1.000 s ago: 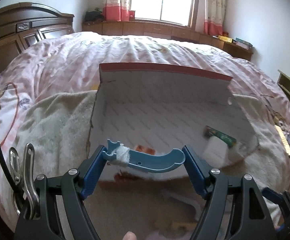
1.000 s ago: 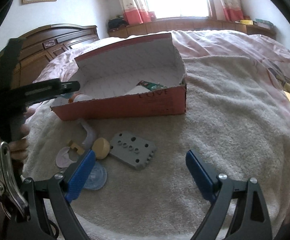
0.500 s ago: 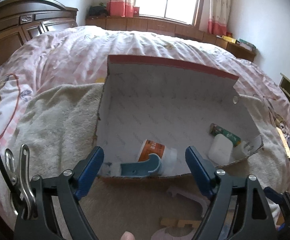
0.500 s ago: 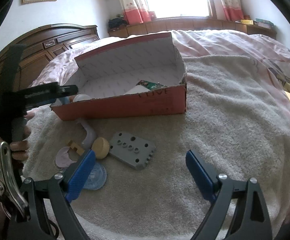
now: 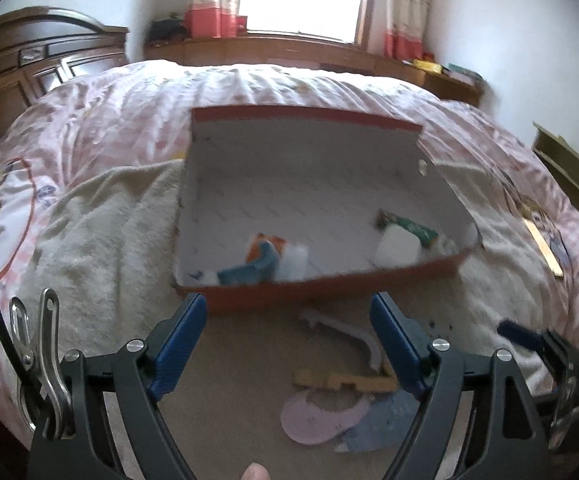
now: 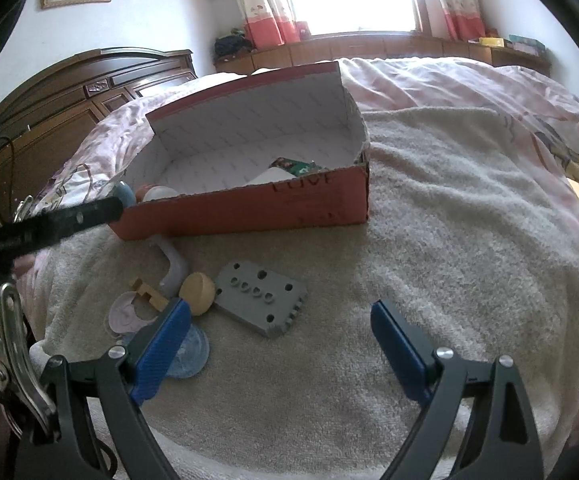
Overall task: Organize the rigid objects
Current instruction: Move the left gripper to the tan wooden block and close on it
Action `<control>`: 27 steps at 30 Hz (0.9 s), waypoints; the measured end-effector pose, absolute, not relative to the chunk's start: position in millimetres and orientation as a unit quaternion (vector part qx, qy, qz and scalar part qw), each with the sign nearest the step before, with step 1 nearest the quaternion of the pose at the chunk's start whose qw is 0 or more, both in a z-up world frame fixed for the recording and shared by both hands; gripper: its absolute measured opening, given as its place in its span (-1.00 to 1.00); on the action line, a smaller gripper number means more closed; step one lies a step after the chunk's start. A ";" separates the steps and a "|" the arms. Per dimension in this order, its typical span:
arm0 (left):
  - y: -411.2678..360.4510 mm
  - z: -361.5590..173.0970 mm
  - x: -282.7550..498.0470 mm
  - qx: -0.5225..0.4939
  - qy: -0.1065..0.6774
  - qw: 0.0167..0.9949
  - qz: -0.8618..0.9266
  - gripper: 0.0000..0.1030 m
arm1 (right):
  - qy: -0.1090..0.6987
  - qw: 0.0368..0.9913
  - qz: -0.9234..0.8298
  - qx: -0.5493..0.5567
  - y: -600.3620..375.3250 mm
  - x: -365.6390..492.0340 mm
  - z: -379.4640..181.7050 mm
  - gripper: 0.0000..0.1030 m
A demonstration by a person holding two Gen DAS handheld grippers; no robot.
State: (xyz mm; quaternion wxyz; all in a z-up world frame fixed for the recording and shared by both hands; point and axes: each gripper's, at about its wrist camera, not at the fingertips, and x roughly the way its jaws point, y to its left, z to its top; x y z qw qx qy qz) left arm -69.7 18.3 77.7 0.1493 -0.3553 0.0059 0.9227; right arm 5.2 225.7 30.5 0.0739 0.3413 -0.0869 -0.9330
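A red cardboard box (image 5: 369, 280) with a white inside lies on a cream towel (image 6: 449, 220) on the bed. A blue curved piece (image 5: 249, 270) rests in its near left corner against an orange and white cup (image 5: 267, 246). My left gripper (image 5: 287, 304) hovers open and empty just before the box's front wall. Before the box lie a white curved piece (image 6: 173, 268), a wooden ball (image 6: 197, 288), a grey block with holes (image 6: 259, 298), a wooden piece (image 6: 145, 292) and pink (image 6: 123, 314) and blue discs (image 6: 187, 354). My right gripper (image 6: 279, 312) is open above them, holding nothing.
A white block (image 5: 395, 244) and a green packet (image 5: 409, 228) sit at the box's right end. The pink quilt (image 5: 129, 120) surrounds the towel. A dark wooden headboard (image 6: 89, 92) stands to the left, and a window ledge (image 6: 369, 44) runs along the far wall.
The left gripper let go of the blue curved piece, which now lies in the box, and the open gripper drew back from the box. The right gripper stayed still.
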 end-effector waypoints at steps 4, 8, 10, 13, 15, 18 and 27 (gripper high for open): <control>34.0 60.9 -67.3 -0.375 0.034 0.166 0.911 0.65 | -0.087 0.073 -0.934 0.340 226.4 6.4 30.9 0.83; 41.5 44.0 -62.4 -0.396 0.050 0.172 0.901 0.65 | -0.091 0.072 -0.933 0.340 228.7 5.9 29.7 0.83; 42.3 38.9 -59.4 -0.402 0.055 0.175 0.897 0.65 | -0.093 0.072 -0.932 0.342 229.2 4.9 28.2 0.83; 41.9 33.0 -57.9 -0.411 0.057 0.183 0.891 0.65 | -0.093 0.073 -0.931 0.344 228.9 4.5 26.1 0.83; 42.8 29.5 -58.3 -0.418 0.057 0.190 0.886 0.65 | -0.093 0.073 -0.931 0.344 229.0 4.2 25.8 0.83; 44.4 25.3 -57.6 -0.428 0.053 0.201 0.880 0.65 | -0.094 0.073 -0.931 0.344 228.9 4.1 25.3 0.83; 57.0 19.6 -54.4 -0.429 0.071 0.217 0.874 0.66 | -0.094 0.073 -0.930 0.349 227.7 1.7 22.4 0.83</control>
